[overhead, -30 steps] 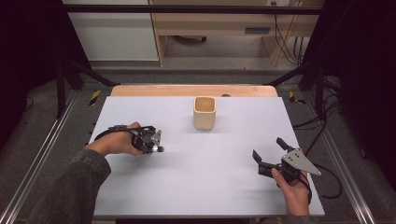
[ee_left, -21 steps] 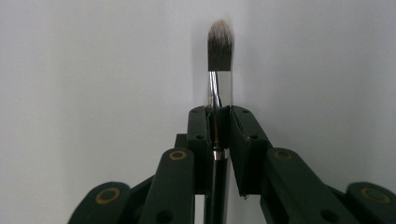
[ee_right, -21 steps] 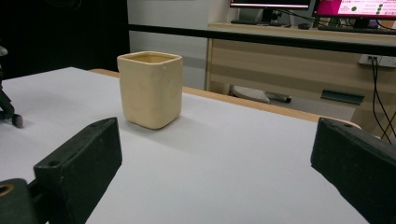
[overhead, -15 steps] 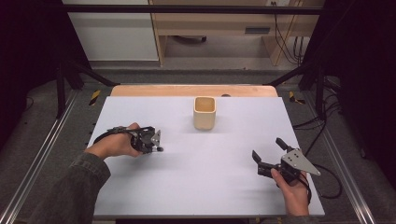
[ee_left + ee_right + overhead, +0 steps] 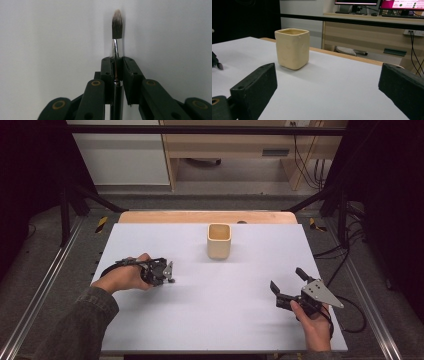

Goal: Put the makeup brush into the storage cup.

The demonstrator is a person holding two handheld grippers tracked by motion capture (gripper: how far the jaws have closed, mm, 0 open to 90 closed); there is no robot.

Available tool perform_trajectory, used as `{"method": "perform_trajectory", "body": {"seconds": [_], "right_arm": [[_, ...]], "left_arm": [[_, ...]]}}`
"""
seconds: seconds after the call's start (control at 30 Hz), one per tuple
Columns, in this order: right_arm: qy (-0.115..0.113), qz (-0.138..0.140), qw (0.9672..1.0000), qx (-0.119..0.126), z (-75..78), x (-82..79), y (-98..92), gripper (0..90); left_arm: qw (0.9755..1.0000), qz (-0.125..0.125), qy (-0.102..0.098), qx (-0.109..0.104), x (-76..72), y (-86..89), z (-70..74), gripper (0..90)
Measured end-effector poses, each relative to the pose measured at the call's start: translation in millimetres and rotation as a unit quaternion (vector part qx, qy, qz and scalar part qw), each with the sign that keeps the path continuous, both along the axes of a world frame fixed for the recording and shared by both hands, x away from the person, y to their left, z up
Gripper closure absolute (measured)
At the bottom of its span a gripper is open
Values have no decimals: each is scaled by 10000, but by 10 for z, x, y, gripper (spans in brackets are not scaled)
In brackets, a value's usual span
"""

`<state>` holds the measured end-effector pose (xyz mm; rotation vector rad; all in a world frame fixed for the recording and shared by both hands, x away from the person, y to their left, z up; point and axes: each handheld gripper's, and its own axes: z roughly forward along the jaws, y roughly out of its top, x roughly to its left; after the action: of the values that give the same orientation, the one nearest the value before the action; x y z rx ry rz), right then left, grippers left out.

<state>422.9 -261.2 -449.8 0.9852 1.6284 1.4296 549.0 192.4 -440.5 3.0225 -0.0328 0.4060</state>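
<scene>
A pale, matte table (image 5: 225, 320) fills the middle of a dim workspace, with a wooden edge along its far side and a desk with monitors beyond. On its left half lies the brush (image 5: 116, 27), and the left gripper (image 5: 169, 272) has it: in the left gripper view the two black jaws are pinched tight on the shiny metal ferrule, the dark handle running back between them and the soft, rounded tuft of dark, grey-tipped bristles sticking out ahead, low over the table. The person's left hand (image 5: 122, 277) wraps the gripper body, sleeve trailing to the near edge. Further back, near the centre, stands a cream cup (image 5: 219, 240), squarish with rounded corners and a smooth glazed look, upright and well apart from the brush. Over on the right, near the front edge, the right gripper (image 5: 287, 285) sits in the right hand (image 5: 315, 327), jaws spread wide with nothing between them, grey three-cornered plate on top.
</scene>
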Motion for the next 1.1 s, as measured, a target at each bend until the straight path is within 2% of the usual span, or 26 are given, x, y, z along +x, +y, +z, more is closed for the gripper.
{"method": "perform_trajectory", "body": {"seconds": [0.1, 0.17, 0.3, 0.67, 1.1], "right_arm": [[3, -8, 10000, -3, 1, 1, -3, 24], [-2, -5, 10000, 0, 1, 1, -2, 24], [1, -4, 10000, -3, -1, 2, 4, 24], [5, -10, 10000, -11, 0, 0, 8, 24], [2, -14, 10000, -14, 1, -1, 7, 24]], "left_arm": [[10000, 13, -34, 36, -19, 15, 12, 793], [10000, 77, -13, -24, -41, 31, 24, 793], [9998, 65, -125, -137, -63, 58, 67, 794], [9985, 158, -217, -482, -104, 89, 121, 794], [9980, 160, -243, -569, -126, 82, 141, 794]]}}
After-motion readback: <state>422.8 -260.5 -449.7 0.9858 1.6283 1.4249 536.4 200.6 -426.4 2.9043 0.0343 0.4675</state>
